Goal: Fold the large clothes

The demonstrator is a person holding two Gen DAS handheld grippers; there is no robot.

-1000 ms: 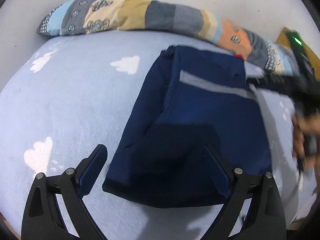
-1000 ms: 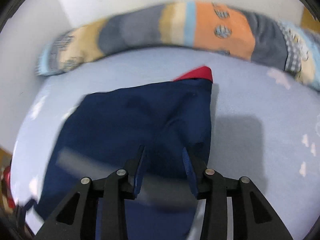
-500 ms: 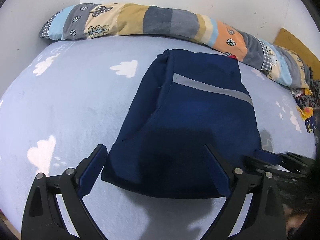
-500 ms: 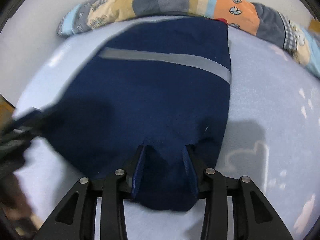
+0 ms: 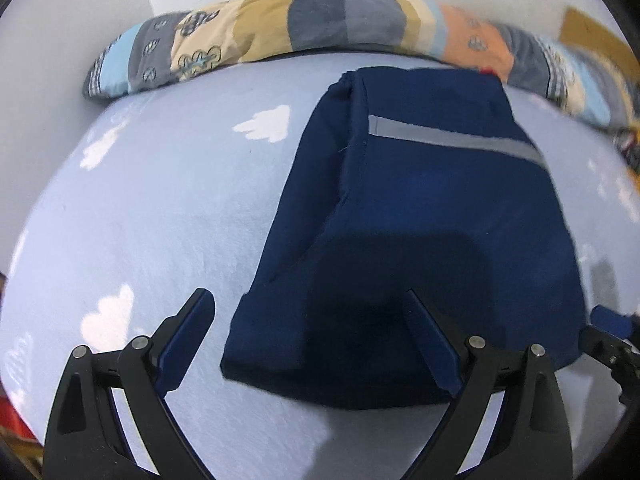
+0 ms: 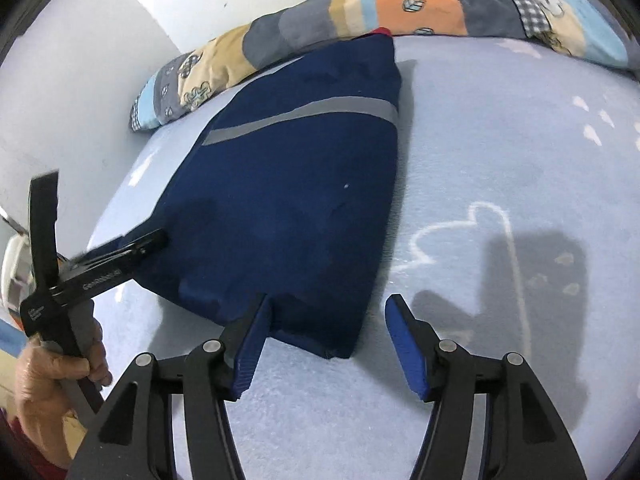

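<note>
Left hand-held gripper point(image 5: 306, 328), fingers spread wide and holding nothing, poised just above the near left hem of the folded navy garment point(image 5: 420, 216); right hand-held gripper point(image 6: 326, 340), likewise spread and empty, straddling the near right corner of the same garment. The garment lies flat on the bed point(image 5: 160, 200), its grey stripe point(image 6: 304, 114) crossing the far half and its far edge touching the patchwork bolster point(image 5: 320, 24). Probable hazards: a pinch at the hem may catch only the top layer, so that the stacked folds peel apart when lifted; uneven lifting by the two sides would skew the fold line. Free sheet lies to the left and to the right of the garment and in a narrow band before the near hem; the bolster and the wall point(image 6: 80, 80) close off the far side, leaving little room for travel in that direction.
</note>
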